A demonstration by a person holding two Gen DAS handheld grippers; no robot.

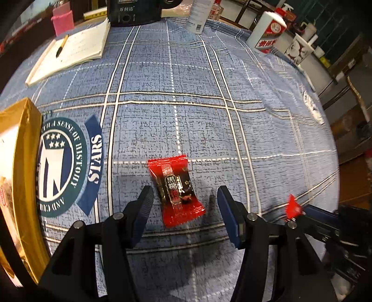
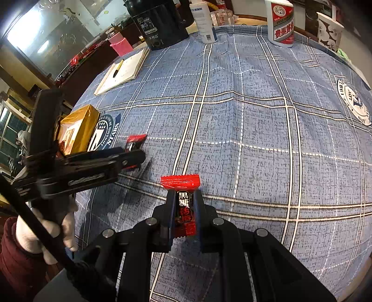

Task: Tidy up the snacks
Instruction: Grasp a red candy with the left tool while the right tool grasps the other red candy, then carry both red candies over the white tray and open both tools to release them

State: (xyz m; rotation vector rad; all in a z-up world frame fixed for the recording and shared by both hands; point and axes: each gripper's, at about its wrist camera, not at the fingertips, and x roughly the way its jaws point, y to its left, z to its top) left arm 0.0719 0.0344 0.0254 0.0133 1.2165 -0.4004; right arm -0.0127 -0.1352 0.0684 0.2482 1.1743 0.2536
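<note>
A red and black snack packet [image 1: 177, 189] lies flat on the blue plaid tablecloth. My left gripper [image 1: 184, 196] is open just above it, one finger on each side, not touching. It shows from the side in the right wrist view [image 2: 137, 156], over the same packet [image 2: 134, 141]. My right gripper [image 2: 184, 202] is shut on a second red and black packet [image 2: 184, 206], held above the cloth; that packet's red tip [image 1: 293, 206] shows at the right of the left wrist view. A gold box [image 1: 25, 167] stands open at the left.
At the table's far edge stand a notebook with a pen [image 1: 69, 51], a black kettle [image 2: 160, 21], a white bottle [image 2: 204, 21], a white liquor bottle with a red label [image 2: 281, 22], a pink cup [image 1: 62, 21] and a paper cup [image 2: 330, 31].
</note>
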